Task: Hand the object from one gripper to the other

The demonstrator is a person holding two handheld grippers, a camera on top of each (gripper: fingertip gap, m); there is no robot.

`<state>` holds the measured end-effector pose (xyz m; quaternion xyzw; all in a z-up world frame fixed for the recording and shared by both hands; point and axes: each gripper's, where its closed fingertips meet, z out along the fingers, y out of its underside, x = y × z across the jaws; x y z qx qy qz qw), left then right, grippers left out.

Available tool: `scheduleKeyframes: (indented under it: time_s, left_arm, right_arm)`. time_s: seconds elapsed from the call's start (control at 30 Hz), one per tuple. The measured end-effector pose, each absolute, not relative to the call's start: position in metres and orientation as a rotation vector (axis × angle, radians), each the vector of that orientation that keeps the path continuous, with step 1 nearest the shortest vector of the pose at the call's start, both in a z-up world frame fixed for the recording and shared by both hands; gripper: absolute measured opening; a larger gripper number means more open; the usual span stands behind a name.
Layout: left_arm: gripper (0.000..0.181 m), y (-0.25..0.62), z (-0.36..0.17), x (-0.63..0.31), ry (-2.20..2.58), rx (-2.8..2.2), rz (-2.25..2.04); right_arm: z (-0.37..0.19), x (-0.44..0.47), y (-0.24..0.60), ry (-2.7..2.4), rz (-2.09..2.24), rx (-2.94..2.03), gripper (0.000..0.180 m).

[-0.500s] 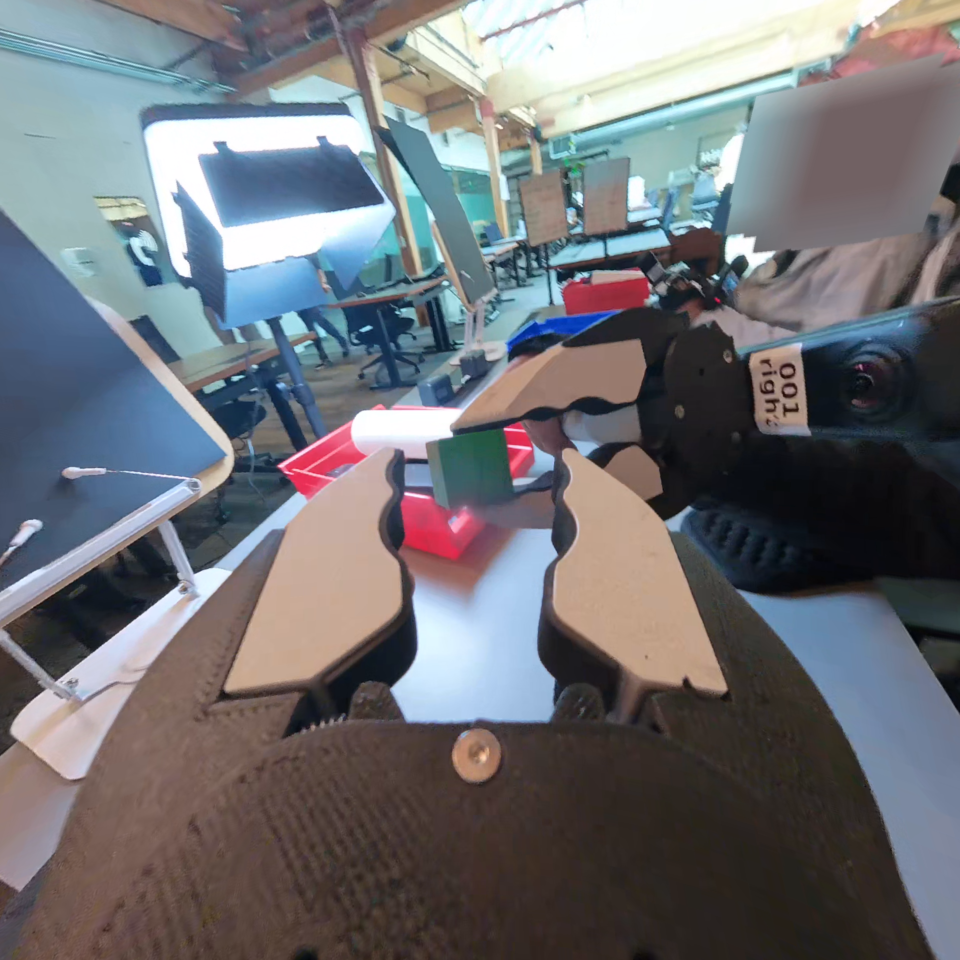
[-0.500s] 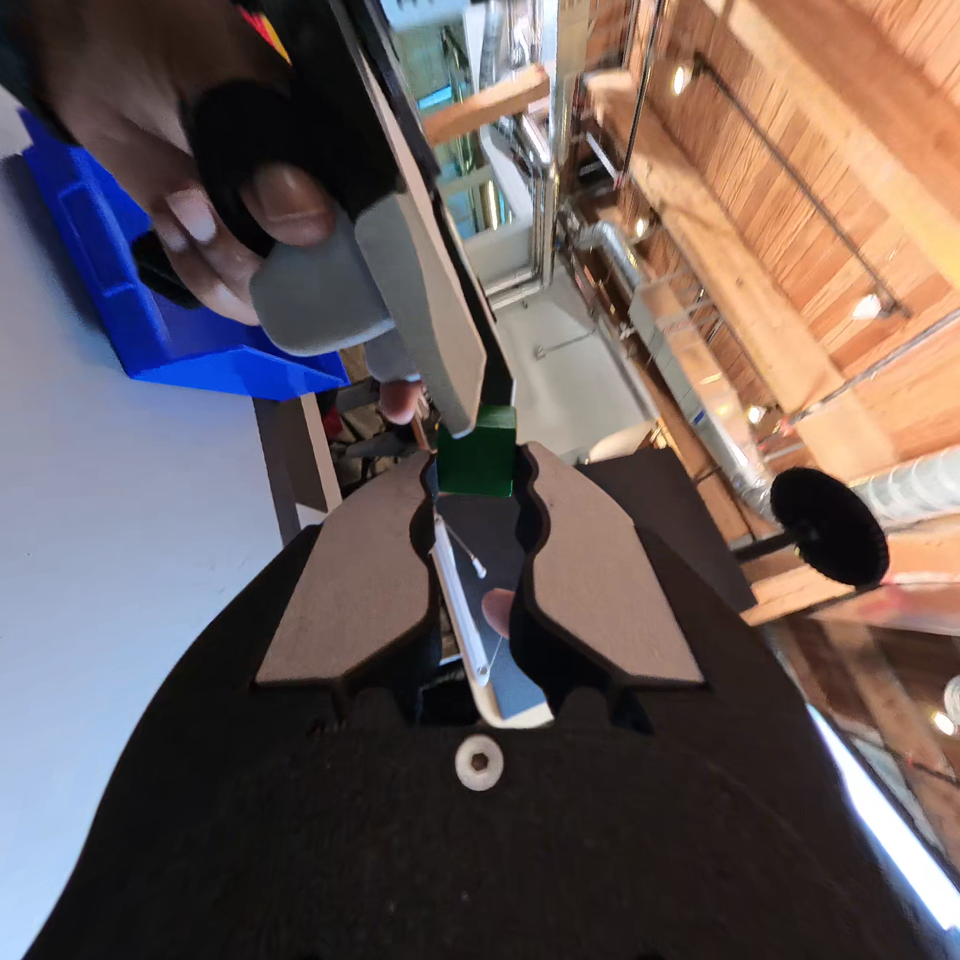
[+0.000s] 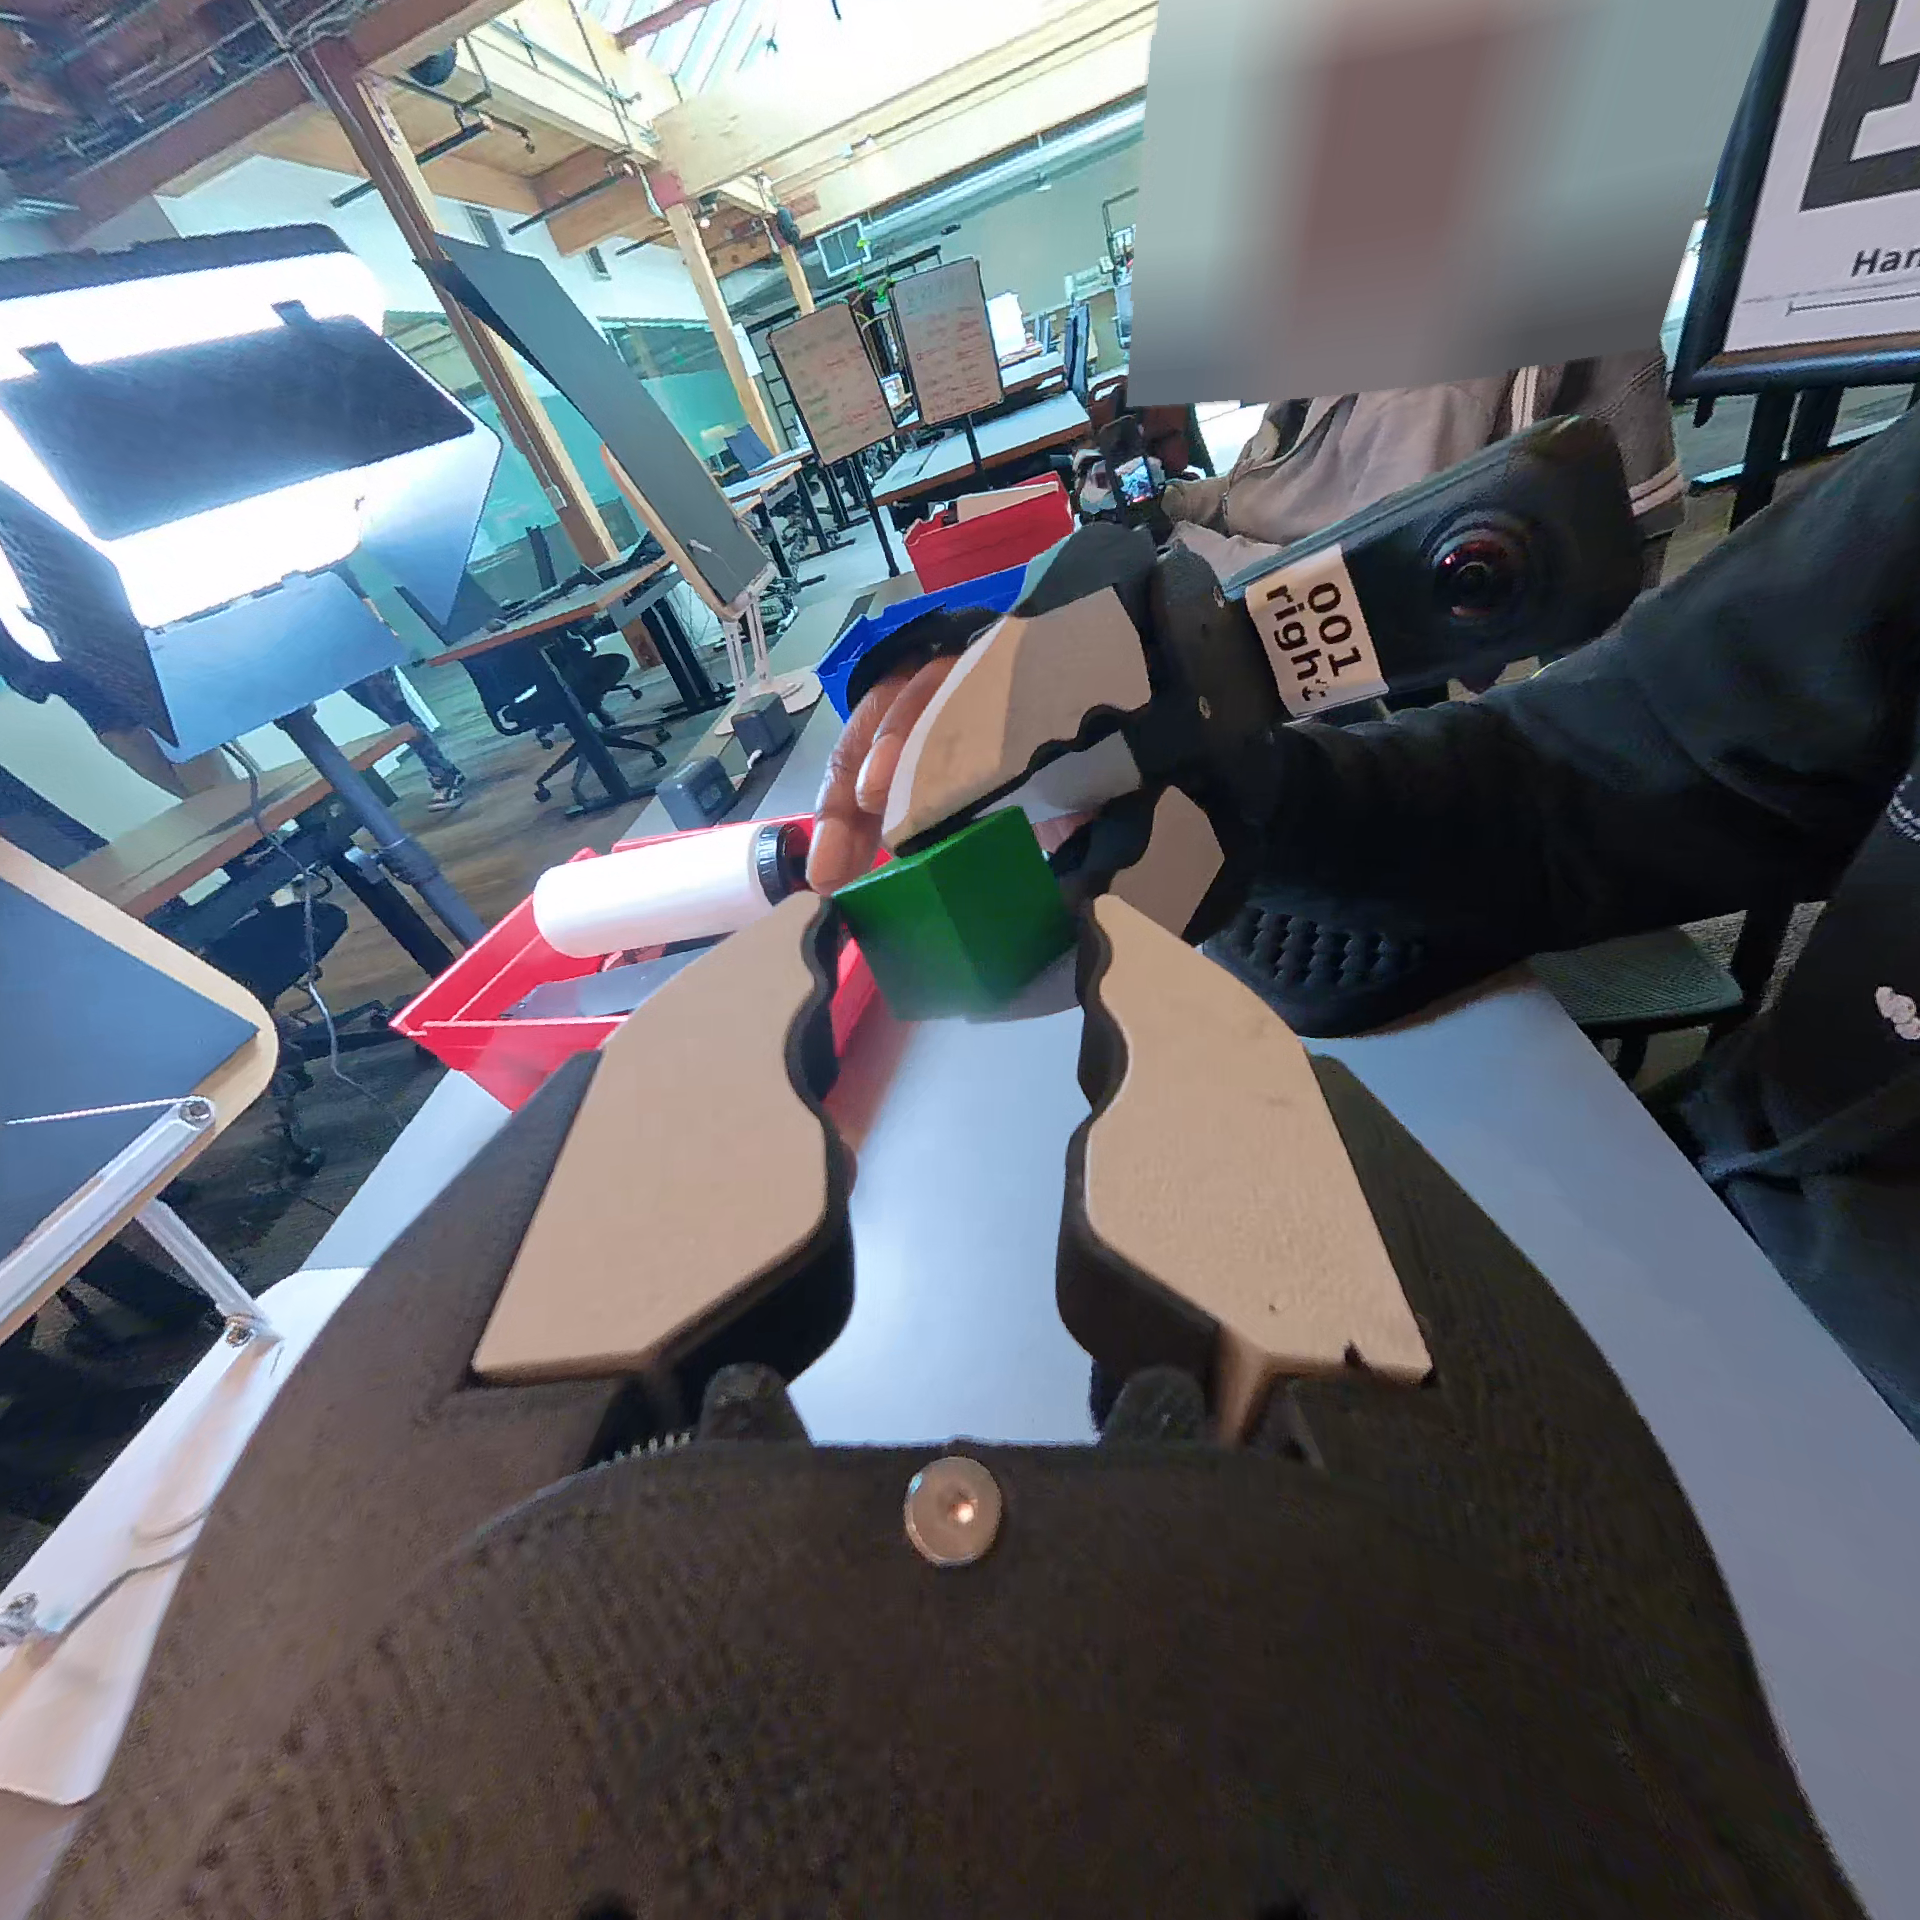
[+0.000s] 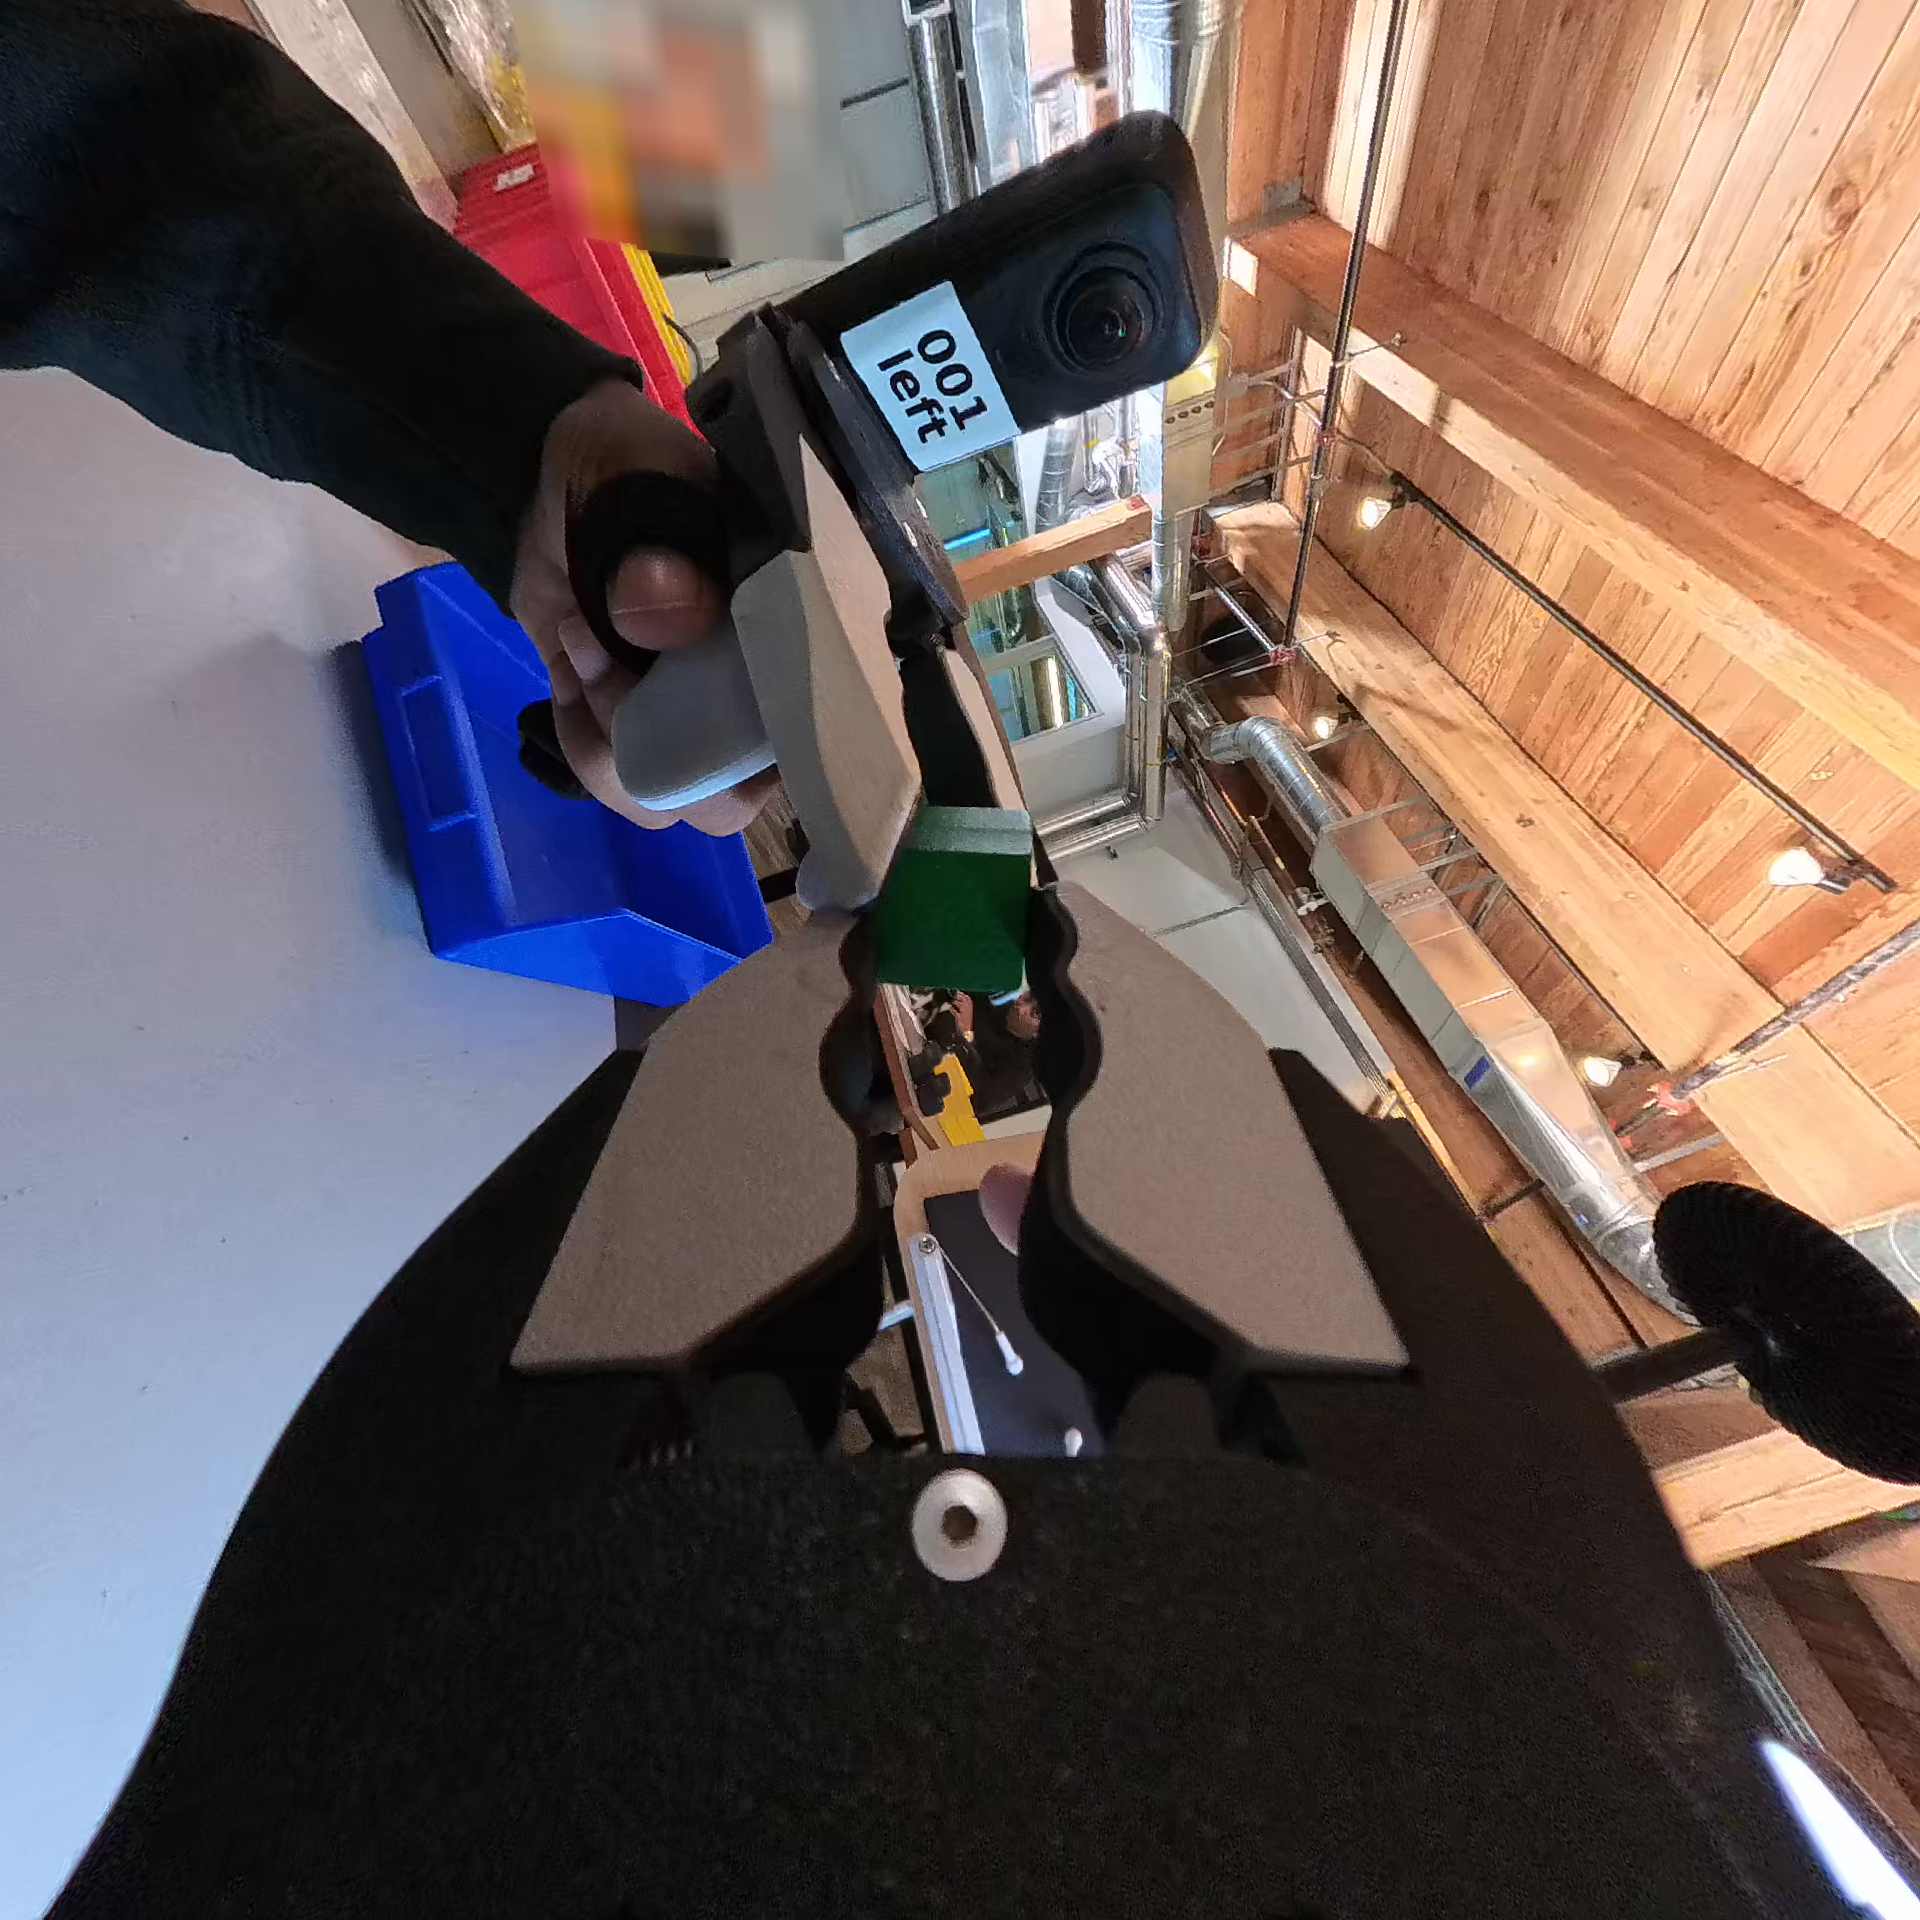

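Green block (image 3: 961, 925) between two grippers
Right gripper (image 4: 951, 920) clamps it; left gripper (image 3: 951, 925) fingertips bracket it, contact unclear; both carry white printed stickers.

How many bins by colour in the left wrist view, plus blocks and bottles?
Red bins: 2, the near red bin and the far red bin
Blue bins: 1, the blue bin
Green blocks: 1, the green block
White bottles: 1, the white bottle, lying in the near red bin
Total: 5
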<state>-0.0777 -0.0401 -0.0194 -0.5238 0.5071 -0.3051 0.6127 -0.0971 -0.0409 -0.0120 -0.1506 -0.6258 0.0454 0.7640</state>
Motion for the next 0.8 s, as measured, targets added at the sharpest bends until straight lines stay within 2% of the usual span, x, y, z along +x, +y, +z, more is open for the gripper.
scheduleKeyframes:
  time_s: [0.17, 0.27, 0.37, 0.43, 0.57, 0.7, 0.8]
  left_arm:
    - [0.043, -0.037, -0.019, -0.077, 1.157, -1.212, -0.683]
    - [0.043, -0.032, -0.013, -0.079, 1.119, -1.184, -0.622]
    - [0.043, -0.019, -0.003, -0.091, 1.044, -1.157, -0.452]
    - [0.043, -0.011, 0.002, -0.098, 1.005, -1.139, -0.301]
    - [0.042, 0.005, -0.003, -0.098, 1.021, -1.079, 0.095]
    - [0.042, 0.009, -0.012, -0.084, 1.052, -1.008, 0.271]
    - [0.042, 0.011, -0.02, -0.078, 1.09, -0.99, 0.348]
  right_arm:
    - [-0.012, -0.097, -0.037, -1.361, 0.113, -0.36, 0.028]
    - [-0.01, -0.095, -0.029, -1.364, 0.271, -0.501, 0.029]
    - [-0.005, -0.088, -0.023, -1.365, 0.675, -0.758, 0.049]
    - [0.006, -0.082, -0.016, -1.292, 0.909, -0.894, 0.053]
    - [0.009, -0.081, -0.008, -1.207, 1.151, -1.098, 0.054]
    - [-0.011, -0.094, -0.007, -1.229, 1.203, -1.28, 0.058]
    - [-0.018, -0.099, -0.004, -1.216, 1.203, -1.313, 0.043]
